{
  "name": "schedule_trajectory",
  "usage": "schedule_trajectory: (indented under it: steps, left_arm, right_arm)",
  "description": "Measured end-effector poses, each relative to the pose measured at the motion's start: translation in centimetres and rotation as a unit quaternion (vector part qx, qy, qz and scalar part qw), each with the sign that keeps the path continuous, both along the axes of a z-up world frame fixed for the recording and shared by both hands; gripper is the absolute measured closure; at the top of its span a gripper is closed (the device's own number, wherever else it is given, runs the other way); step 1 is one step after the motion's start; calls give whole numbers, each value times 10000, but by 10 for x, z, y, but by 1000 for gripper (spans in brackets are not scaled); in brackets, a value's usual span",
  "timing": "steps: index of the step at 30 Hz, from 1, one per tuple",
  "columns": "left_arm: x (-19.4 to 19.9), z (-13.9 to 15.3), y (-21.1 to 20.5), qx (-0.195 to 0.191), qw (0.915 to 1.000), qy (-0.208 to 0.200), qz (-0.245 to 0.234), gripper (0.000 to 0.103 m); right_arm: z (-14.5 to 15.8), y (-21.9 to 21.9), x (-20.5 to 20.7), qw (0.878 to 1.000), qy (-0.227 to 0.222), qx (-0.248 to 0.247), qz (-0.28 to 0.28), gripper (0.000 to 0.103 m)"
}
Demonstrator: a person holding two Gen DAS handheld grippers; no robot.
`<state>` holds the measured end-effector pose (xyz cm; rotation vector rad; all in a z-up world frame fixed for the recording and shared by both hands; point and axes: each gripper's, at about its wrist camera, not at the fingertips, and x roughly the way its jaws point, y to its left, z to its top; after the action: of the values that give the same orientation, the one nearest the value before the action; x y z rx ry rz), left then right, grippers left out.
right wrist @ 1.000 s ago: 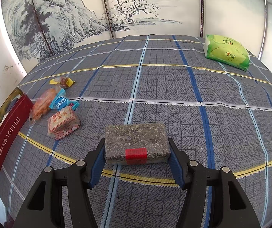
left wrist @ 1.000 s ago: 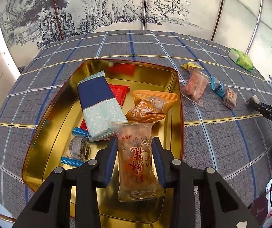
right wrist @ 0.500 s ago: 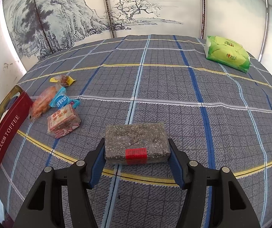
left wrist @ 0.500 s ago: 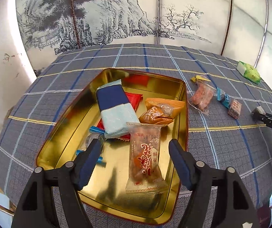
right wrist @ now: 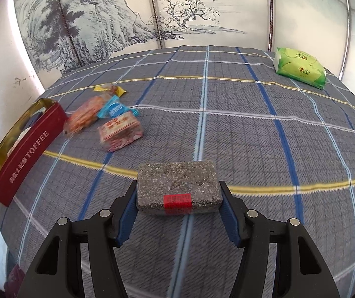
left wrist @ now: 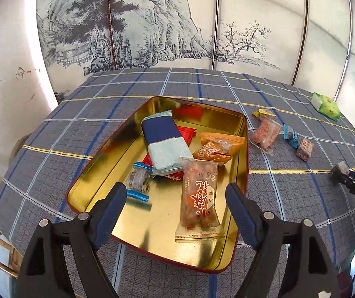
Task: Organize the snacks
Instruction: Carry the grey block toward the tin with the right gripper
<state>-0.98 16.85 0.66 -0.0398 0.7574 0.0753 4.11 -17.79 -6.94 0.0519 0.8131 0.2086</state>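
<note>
A gold toffee tin point(left wrist: 117, 149) with red outer walls point(right wrist: 25, 159) lies on the checked cloth. In it are a clear peanut-candy packet point(left wrist: 197, 198), a blue-and-pale wafer pack point(left wrist: 165, 141), an orange packet point(left wrist: 217, 146) and a small blue-ended candy point(left wrist: 137, 181). My left gripper point(left wrist: 176, 207) is open and empty above the tin's near end, the candy packet lying between its fingers. My right gripper point(right wrist: 178, 198) is shut on a grey block snack with a red label point(right wrist: 177, 188), held above the cloth. It also shows in the left wrist view point(left wrist: 351, 181).
Loose snacks lie right of the tin: a yellow candy point(left wrist: 263, 113), a pink-orange packet point(left wrist: 265, 132), a blue candy point(left wrist: 290, 136) and a small red-print box point(left wrist: 305, 147). A green tissue pack point(right wrist: 299, 68) sits at the far right. A painted screen stands behind the table.
My left gripper opened, dropped the peanut-candy packet into the tin and pulled back and up. My right gripper, holding the grey block, shifted toward the tin.
</note>
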Motion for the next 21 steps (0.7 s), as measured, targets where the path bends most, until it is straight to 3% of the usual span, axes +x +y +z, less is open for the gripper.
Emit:
schedule_trajectory:
  steps: [9,21]
  left_arm:
    - [-20,10,9,-65,9996,-271,25,18]
    - [-49,6,40,-176,9990,-225,358,15]
  right_arm:
    - [2,28,-24,9994,89,192,265,42]
    - [33,84,-36,9957,-26,374,850,42]
